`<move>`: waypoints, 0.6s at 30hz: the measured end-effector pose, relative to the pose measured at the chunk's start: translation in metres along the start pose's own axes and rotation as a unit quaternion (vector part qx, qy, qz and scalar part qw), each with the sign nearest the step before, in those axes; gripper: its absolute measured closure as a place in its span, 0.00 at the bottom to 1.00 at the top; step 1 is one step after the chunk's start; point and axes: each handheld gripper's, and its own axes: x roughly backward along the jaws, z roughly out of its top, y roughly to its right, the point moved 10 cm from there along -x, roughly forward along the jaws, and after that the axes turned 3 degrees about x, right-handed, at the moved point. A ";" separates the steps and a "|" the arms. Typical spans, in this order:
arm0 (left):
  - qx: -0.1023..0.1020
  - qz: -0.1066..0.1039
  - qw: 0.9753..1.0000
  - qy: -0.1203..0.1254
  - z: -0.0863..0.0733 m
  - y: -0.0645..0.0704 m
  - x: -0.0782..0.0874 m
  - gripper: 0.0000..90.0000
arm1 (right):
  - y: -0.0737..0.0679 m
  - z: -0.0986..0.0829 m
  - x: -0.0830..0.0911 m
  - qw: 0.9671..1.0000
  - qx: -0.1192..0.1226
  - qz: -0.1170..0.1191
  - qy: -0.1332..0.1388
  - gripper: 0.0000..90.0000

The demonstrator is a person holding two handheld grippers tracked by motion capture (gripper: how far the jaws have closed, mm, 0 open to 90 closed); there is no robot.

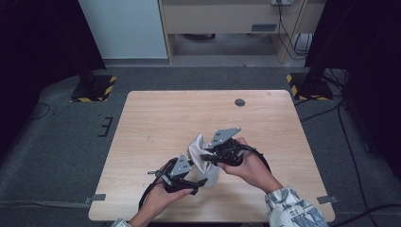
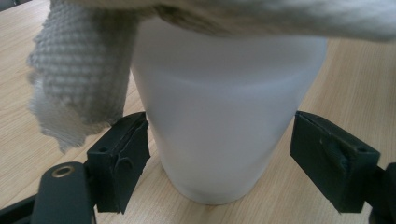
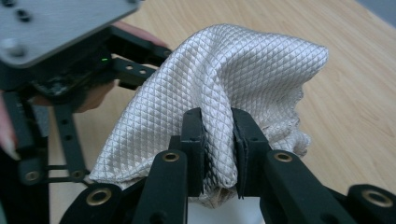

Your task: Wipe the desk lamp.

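Light wooden desk [image 1: 156, 118] on grey carpet, dark stands at its far corners. Right gripper [image 3: 218, 140], jaws nearly closed, pinches a fold of the white diamond-weave cloth [image 3: 224, 74] over the mouth of a frosted white plastic cup [image 2: 224, 116]. Left gripper [image 2: 219, 154], jaws wide apart, flanks the cup's base; contact cannot be told. The upright cup stands at the desk's 6 o'clock edge, cloth draping toward 11 o'clock.

Even overhead light, table [image 1: 156, 118] bright, upper corners of high view dark. Cup [image 2: 224, 121] soft, cloth [image 3: 224, 74] sharp, soft shadows.
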 end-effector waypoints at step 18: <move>0.007 0.004 1.000 0.006 0.000 -0.001 0.002 0.21 | -0.021 -0.023 0.031 1.000 0.006 0.006 -0.007 0.85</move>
